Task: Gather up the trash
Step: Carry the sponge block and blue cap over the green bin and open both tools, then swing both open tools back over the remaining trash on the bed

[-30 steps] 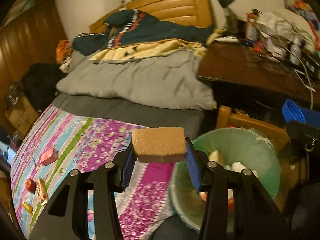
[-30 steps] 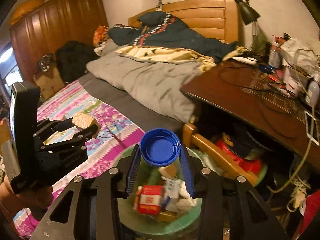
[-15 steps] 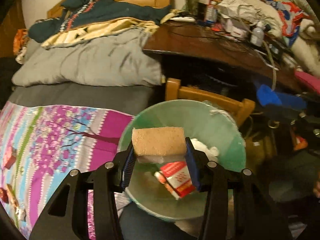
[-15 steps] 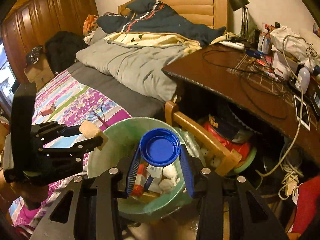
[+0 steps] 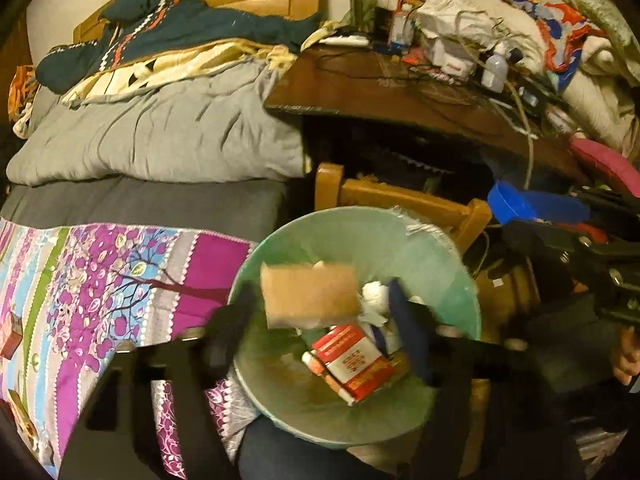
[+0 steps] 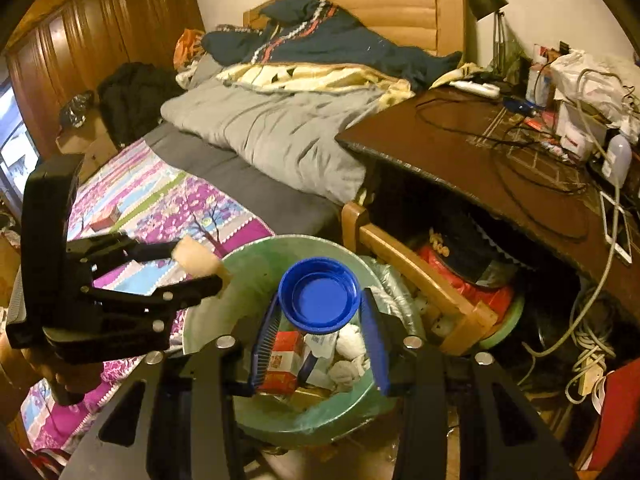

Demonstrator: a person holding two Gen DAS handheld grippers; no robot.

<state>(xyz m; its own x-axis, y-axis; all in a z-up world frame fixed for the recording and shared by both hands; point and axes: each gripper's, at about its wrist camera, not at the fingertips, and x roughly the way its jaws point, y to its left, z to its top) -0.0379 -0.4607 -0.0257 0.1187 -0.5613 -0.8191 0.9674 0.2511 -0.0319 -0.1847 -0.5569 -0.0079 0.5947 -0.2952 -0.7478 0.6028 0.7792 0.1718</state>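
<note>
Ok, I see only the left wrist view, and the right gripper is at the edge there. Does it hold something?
Observer: Yes. The right gripper has its jaws shut on a round blue lid.
Operator: Is the lid above the bin?
Observer: Yes. In the right wrist view it hangs over the green bin, above a red carton.
Operator: And my sponge, from the side?
Observer: The sponge shows at the bin's rim, at the tips of the left gripper.

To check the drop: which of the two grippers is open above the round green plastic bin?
The left gripper: gaps show beside its tan rectangular sponge. The right gripper is shut on the round blue plastic lid.
</note>
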